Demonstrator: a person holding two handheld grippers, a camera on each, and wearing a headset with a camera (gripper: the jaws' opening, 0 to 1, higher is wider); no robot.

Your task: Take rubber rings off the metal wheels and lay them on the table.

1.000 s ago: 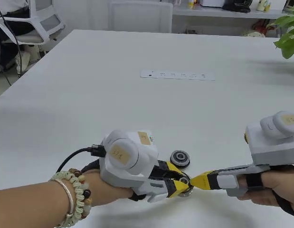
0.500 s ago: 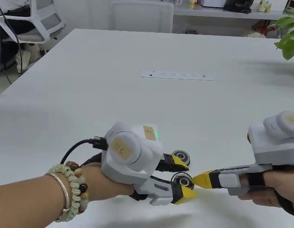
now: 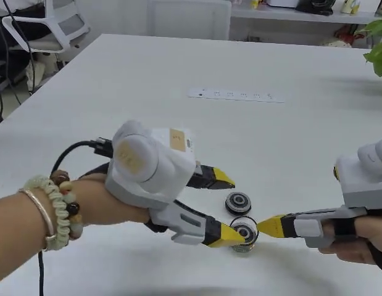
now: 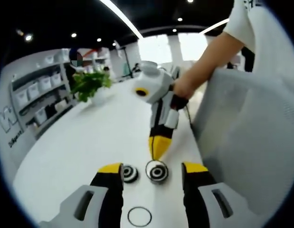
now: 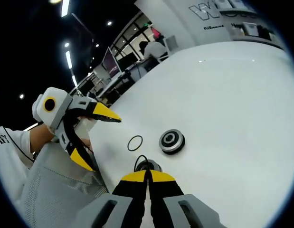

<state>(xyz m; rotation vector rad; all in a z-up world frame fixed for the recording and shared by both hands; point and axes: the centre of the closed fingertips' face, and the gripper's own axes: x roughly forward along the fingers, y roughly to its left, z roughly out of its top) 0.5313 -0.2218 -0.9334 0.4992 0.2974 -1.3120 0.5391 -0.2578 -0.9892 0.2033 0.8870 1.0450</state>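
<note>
Atop the left gripper (image 3: 232,209), a tan label's (image 3: 178,139) writing is illegible.

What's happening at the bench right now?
A person works two handheld grippers over a white table. The right gripper is shut, yellow tips against the nearer black-and-silver metal wheel, where a thin black loop seems to lift off the rim. The left gripper is open beside it, holding nothing. A second metal wheel sits just beyond, and one loose black rubber ring already lies on the table.
</note>
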